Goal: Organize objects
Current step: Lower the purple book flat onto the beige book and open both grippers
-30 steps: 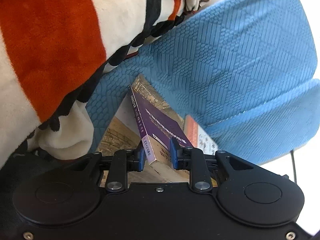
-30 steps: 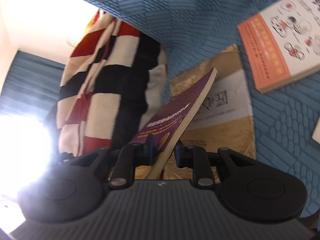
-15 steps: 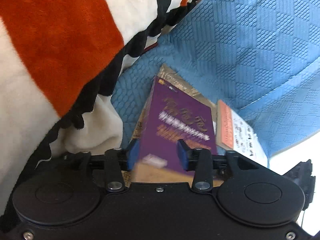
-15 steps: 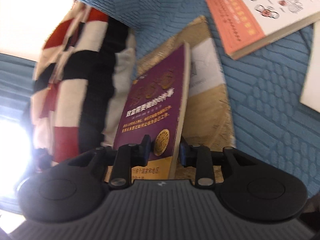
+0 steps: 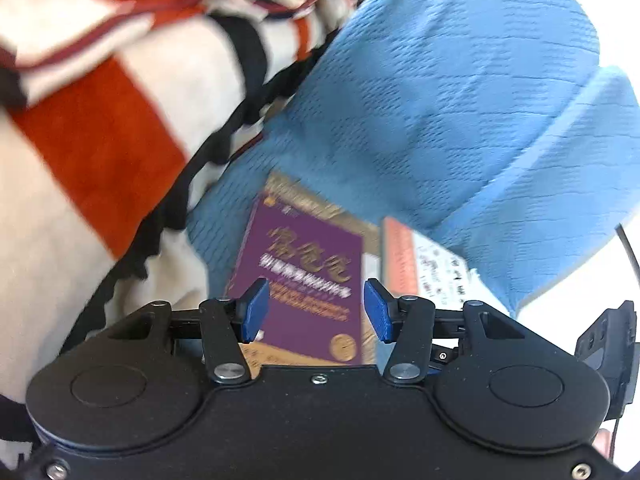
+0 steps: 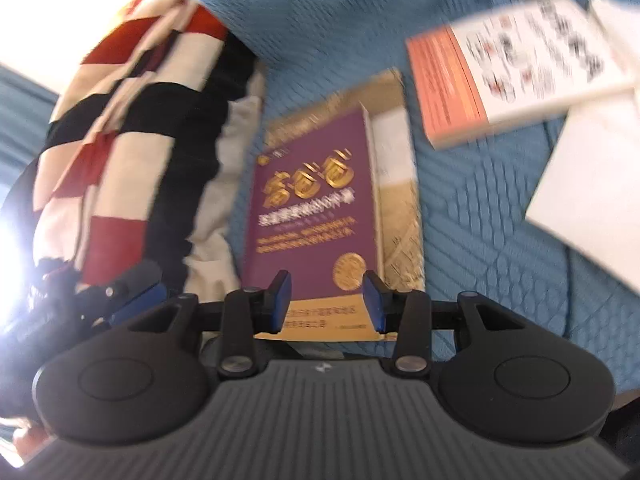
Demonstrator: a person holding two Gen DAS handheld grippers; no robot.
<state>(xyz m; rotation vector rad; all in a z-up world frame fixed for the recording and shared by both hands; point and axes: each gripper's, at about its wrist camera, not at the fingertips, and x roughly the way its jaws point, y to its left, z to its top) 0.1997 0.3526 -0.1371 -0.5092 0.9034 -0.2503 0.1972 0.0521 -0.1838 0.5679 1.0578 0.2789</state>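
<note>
A purple book (image 5: 304, 276) (image 6: 316, 216) with gold lettering lies flat on top of a tan and gold book (image 6: 400, 184) (image 5: 304, 192) on the blue quilted cover. My left gripper (image 5: 316, 310) hovers above the purple book's near end, its jaws opening, and the blue pads (image 5: 256, 308) press on nothing. My right gripper (image 6: 326, 300) hangs over the same book's near edge, jaws also opening, with nothing held between its pads (image 6: 280, 298).
A red, cream and black striped blanket (image 5: 100, 120) (image 6: 132, 128) lies bunched beside the stack. An orange and white book (image 6: 516, 64) (image 5: 424, 264) rests further off, and white sheets (image 6: 592, 192) lie beyond it. The blue cover (image 5: 440, 80) spreads around everything.
Both grippers held the purple book tilted on edge a second ago. They let it go, it settled flat on the tan book, and both grippers pulled back and up with jaws widening.
</note>
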